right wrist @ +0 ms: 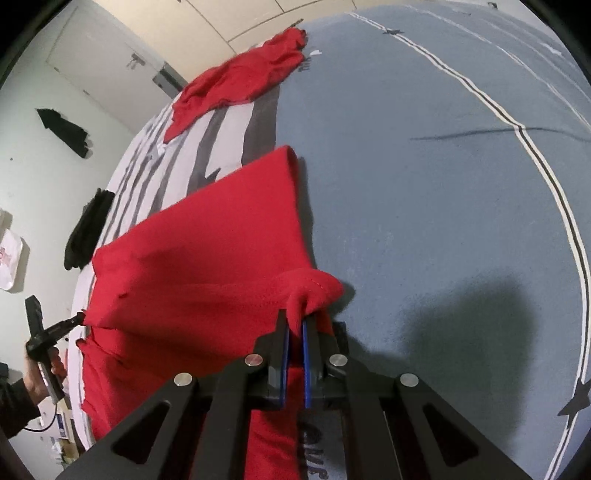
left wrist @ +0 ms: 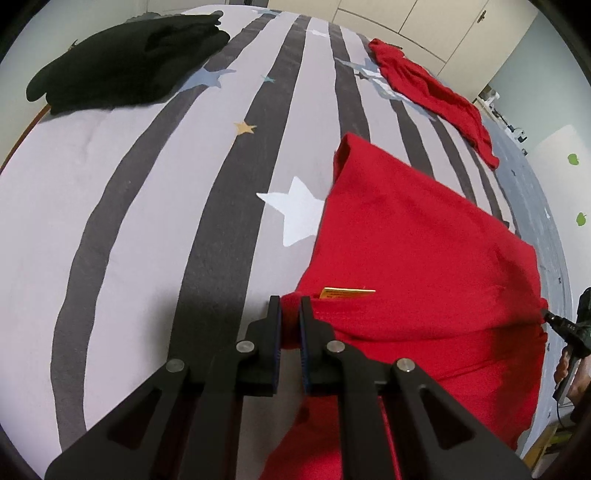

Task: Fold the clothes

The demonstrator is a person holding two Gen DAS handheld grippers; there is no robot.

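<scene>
Bed (left wrist: 155, 206): covered by a sheet with grey and dark stripes and scattered stars; the right-hand part is plain blue-grey with thin white-and-black lines. Red shirt (left wrist: 413, 258): lies across the near right part of the bed, spanning the striped and blue-grey areas, with one edge lifted off the sheet by both grippers; a yellow label (left wrist: 347, 293) shows inside the raised edge. Left gripper (left wrist: 290, 301): jaws narrow, pinching a fold of the shirt's edge at its left corner. Right gripper (right wrist: 295, 319): jaws narrow, clamped on a bunched piece of the same edge at the opposite corner, over the blue-grey area. Between the two grippers the held edge sags slightly; the far end of the shirt rests flat on the bed. Second red garment (left wrist: 432, 96): crumpled, at the far side of the bed, well apart from the held shirt. Black clothing (left wrist: 125, 62): piled at the far left corner of the bed. Hand (right wrist: 40, 373): in a dark sleeve, grips the left gripper's handle, seen from the right wrist view. Cupboard doors (left wrist: 417, 22): pale, beyond the bed.
</scene>
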